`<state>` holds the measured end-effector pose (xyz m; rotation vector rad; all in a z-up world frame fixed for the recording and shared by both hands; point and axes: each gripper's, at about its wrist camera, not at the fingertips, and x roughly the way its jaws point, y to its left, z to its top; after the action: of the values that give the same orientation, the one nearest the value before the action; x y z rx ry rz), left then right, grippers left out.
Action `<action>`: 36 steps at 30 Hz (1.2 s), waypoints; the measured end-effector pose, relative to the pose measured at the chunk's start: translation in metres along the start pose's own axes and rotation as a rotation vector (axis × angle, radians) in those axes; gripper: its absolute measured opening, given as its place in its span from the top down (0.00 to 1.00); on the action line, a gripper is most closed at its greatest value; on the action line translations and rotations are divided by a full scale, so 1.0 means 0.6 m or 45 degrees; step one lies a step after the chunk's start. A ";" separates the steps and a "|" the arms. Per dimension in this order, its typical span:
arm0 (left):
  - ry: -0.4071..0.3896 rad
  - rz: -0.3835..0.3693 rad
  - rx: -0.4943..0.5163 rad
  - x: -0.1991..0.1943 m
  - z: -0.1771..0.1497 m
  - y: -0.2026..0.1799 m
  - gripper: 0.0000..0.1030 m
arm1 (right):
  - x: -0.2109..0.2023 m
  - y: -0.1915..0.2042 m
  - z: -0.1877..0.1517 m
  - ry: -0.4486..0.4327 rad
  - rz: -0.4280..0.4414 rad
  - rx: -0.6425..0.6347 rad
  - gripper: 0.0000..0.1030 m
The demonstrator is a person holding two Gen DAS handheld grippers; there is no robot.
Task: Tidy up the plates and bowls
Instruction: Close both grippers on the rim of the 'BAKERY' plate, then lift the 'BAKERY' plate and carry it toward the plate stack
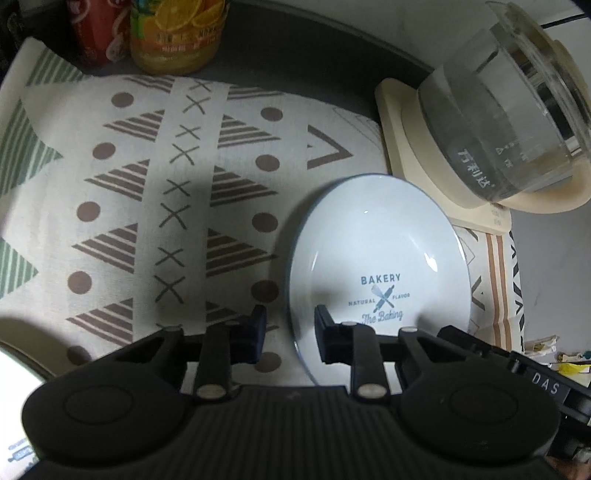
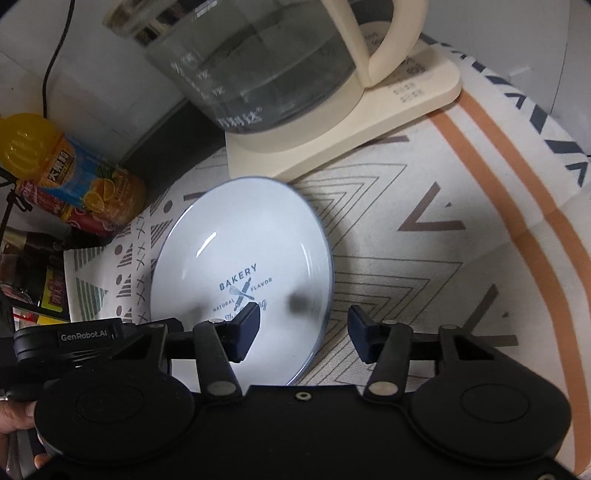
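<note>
A white plate (image 1: 376, 251) with a blue rim and "BAKERY" print lies on a patterned cloth; it also shows in the right wrist view (image 2: 243, 258). My left gripper (image 1: 290, 328) is open and empty, its jaws straddling the plate's near left rim, the right finger over the plate. My right gripper (image 2: 303, 328) is open and empty, its jaws straddling the plate's near right rim, the left finger (image 2: 247, 325) over the plate. Another white dish edge (image 1: 14, 365) shows at the far left.
A glass kettle (image 1: 517, 122) on a cream base (image 1: 406, 147) stands just behind the plate, seen too in the right wrist view (image 2: 266, 70). A juice bottle (image 1: 177, 33) and a red can (image 1: 96, 33) stand at the back. The cloth (image 1: 147, 184) spreads left.
</note>
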<state>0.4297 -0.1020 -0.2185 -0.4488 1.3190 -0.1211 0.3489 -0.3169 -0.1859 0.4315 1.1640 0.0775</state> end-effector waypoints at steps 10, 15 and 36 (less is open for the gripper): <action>0.049 -0.105 -0.035 0.020 0.012 0.010 0.89 | 0.023 -0.022 0.006 0.022 0.067 0.118 0.71; 0.013 -0.137 -0.015 0.011 0.006 0.016 0.89 | 0.017 -0.043 0.003 0.001 0.138 0.242 0.77; -0.276 -0.230 0.014 -0.112 0.010 0.017 0.88 | -0.069 0.034 0.026 -0.213 0.242 0.015 0.77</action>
<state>0.4163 -0.0684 -0.1606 -0.5563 1.0637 -0.2240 0.3496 -0.3145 -0.1371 0.5483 0.9575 0.1960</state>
